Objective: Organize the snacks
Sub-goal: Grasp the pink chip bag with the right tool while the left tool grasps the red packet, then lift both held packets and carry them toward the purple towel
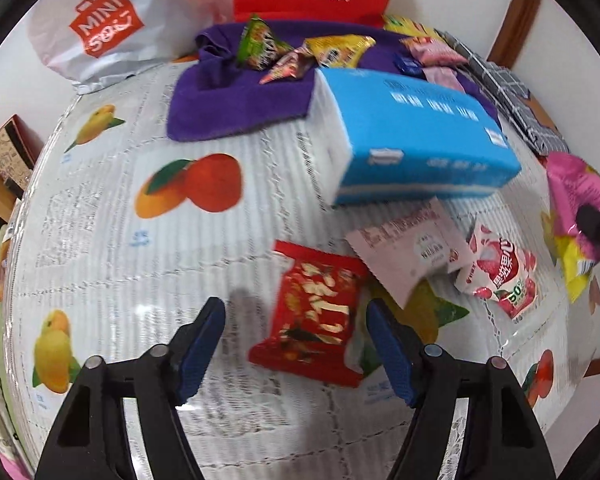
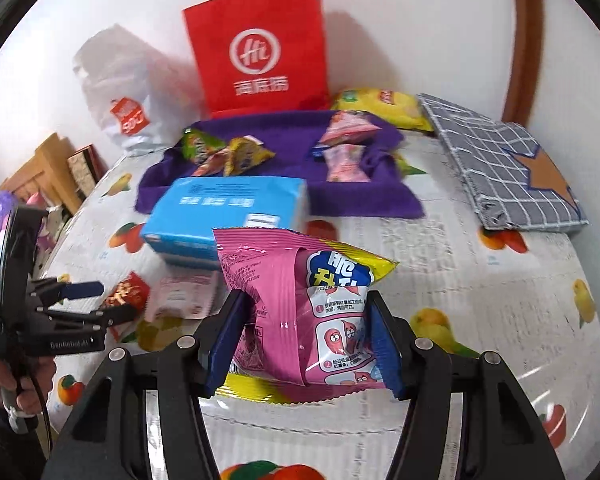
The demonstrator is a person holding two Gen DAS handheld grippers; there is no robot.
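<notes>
The pink snack bag [image 2: 300, 312] is pinched between the right gripper [image 2: 306, 344] fingers, lifted clear of the table [image 2: 460, 272]. The left gripper [image 1: 296, 344] hangs with fingers spread on either side of a red snack packet [image 1: 316, 312] lying on the tablecloth; the pads do not press it. Just beside that packet lie a pale pink sachet [image 1: 408, 248] and a strawberry pouch [image 1: 504, 272]. A blue tissue pack [image 1: 412, 136] sits toward the table's middle, partly on a purple cloth [image 1: 236, 104] at the far edge that carries several small snacks [image 1: 300, 52]. Behind it stand a red bag [image 2: 260, 48] and a white bag [image 2: 124, 96]; a grey checked pouch [image 2: 500, 168] lies at the far right edge.
</notes>
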